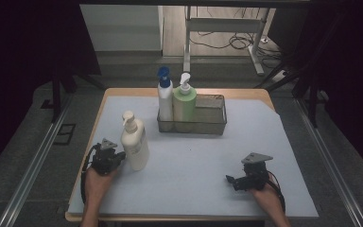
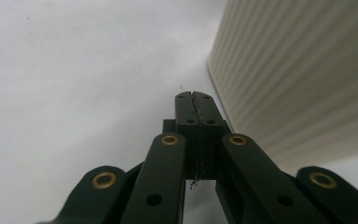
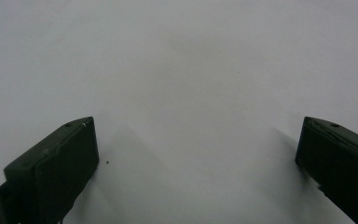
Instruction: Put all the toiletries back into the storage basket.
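A cream pump bottle (image 1: 134, 142) stands upright on the white mat at the left. My left gripper (image 1: 118, 157) sits just left of its base, jaws pressed together with nothing between them. In the left gripper view the gripper (image 2: 195, 100) points along the mat with the ribbed cream bottle wall (image 2: 303, 74) close on the right, apart from the pads. My right gripper (image 1: 230, 179) rests near the front right of the mat; in the right gripper view it (image 3: 196, 144) stands open over bare mat.
A wire mesh basket (image 1: 212, 124) stands at the mat's far middle, holding a white bottle with a blue cap (image 1: 164, 97) and a green pump bottle (image 1: 185, 101) at its left end. The wooden table edge (image 1: 123, 91) frames the mat.
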The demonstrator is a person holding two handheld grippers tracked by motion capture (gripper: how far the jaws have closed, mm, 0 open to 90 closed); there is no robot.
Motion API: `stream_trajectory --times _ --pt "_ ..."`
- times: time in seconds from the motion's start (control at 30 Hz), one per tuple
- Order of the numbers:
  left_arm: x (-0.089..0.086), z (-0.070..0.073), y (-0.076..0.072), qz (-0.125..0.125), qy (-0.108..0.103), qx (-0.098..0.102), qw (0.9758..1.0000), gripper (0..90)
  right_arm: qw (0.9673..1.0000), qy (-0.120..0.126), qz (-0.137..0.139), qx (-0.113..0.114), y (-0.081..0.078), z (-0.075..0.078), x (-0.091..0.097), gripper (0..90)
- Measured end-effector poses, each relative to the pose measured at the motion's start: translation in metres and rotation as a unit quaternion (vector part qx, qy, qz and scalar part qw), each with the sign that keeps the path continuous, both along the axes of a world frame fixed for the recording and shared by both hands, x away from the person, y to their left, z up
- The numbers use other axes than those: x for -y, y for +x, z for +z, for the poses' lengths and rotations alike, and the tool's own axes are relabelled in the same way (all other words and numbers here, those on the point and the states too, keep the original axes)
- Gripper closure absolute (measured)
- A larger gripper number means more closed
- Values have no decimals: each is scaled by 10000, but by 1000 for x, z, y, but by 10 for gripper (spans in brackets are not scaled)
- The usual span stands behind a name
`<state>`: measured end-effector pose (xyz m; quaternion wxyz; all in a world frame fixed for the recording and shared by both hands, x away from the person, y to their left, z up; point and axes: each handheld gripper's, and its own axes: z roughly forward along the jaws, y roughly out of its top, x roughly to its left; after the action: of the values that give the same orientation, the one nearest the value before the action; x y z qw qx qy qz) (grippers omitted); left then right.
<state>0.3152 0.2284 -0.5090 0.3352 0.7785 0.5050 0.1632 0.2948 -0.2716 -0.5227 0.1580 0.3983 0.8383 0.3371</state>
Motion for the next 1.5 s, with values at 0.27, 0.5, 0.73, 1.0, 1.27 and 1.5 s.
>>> stream_trajectory --times 0.27,0.5,0.73,1.0,1.27,1.5 --pt "5 -7 13 -71 -309 -49 9995 893 10000 1 1 0 0 0 0 0" --pt "6 -13 16 -101 -585 -147 9981 894 10000 1 0 -1 0 0 0 0" --pt "11 -13 16 -173 -602 -150 9979 894 10000 0 1 -2 0 0 0 0" --pt "26 -13 17 -337 -600 -121 9976 894 10000 -4 5 13 0 0 0 0" --pt "39 -13 18 -499 -579 -122 9970 894 10000 3 -1 -3 0 0 0 0" --pt "53 -12 17 -659 -577 -136 9961 894 10000 1 2 2 0 0 0 0"
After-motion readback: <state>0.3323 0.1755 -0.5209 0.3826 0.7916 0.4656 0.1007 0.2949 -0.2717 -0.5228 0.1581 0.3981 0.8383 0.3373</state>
